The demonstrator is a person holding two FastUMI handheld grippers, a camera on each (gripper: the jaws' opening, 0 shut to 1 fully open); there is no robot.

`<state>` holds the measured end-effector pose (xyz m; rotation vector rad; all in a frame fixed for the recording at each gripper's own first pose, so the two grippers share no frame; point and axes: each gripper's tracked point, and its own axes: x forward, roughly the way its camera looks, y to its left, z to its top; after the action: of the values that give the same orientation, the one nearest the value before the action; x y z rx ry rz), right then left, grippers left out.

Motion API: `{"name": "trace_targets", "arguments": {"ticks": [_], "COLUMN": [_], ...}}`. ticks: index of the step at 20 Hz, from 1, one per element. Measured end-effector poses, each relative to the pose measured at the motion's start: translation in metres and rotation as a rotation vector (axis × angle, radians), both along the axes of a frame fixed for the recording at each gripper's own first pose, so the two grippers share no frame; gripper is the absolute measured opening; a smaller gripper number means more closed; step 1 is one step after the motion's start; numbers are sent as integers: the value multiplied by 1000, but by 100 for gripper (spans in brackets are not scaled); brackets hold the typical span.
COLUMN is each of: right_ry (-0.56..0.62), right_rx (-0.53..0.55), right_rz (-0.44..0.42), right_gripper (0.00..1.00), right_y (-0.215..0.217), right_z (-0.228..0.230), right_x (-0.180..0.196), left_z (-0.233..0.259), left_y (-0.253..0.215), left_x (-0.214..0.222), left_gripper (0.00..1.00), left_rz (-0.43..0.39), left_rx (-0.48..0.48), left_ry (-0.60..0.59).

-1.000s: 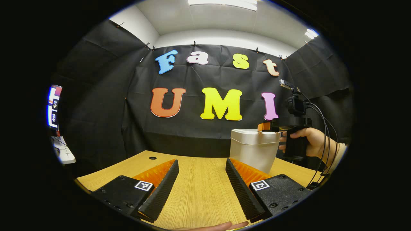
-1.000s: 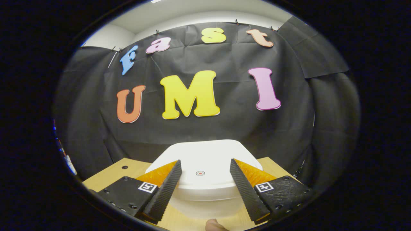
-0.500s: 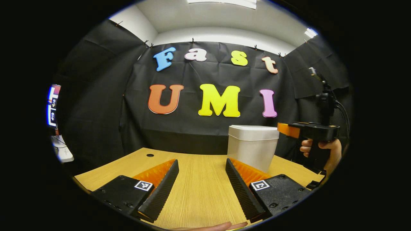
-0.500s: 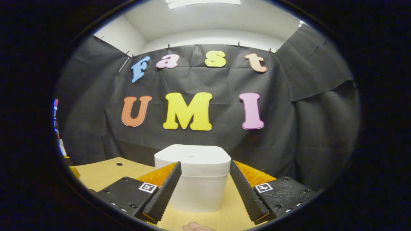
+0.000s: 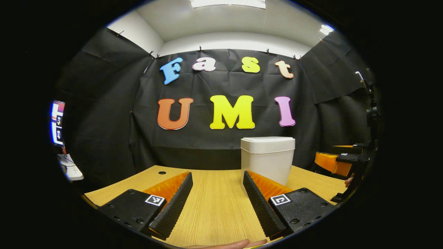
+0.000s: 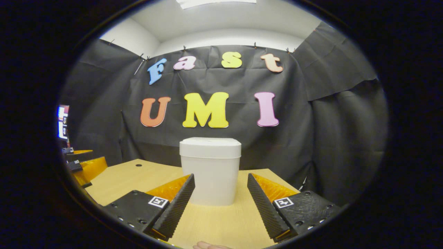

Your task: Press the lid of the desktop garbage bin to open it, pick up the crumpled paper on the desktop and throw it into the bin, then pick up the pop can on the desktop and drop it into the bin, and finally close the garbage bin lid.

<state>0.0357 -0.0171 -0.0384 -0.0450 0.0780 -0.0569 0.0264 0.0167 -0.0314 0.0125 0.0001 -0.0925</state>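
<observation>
With both my tongs, the left gripper (image 5: 216, 200) and right gripper (image 6: 220, 200), spread and empty, the bin (image 6: 210, 171) stood lid-down at twelve o'clock, so I judged the job finished.

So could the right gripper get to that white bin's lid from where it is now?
Probably yes. The right gripper is open and faces the bin head-on, with bare table between them. The lid is shut, with nothing on it or in front of it.

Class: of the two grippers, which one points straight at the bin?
The right gripper: the bin stands centred between its open fingers. For the left gripper, the bin sits off behind one finger.
</observation>
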Motion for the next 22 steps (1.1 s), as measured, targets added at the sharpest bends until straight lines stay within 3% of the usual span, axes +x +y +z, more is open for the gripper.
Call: {"name": "trace_targets", "arguments": {"ticks": [8, 22], "right_ry": [-20, -37], "right_rx": [-21, -28], "right_rz": [-47, 0], "right_gripper": [95, 96], "right_y": [-34, -21], "right_z": [-3, -3], "right_x": [-26, -33], "left_z": [-10, -17], "left_y": [-28, -27], "left_x": [-5, -3], "left_gripper": [95, 95], "left_rz": [-41, -34], "left_rx": [-13, -27], "left_ry": [15, 45]}}
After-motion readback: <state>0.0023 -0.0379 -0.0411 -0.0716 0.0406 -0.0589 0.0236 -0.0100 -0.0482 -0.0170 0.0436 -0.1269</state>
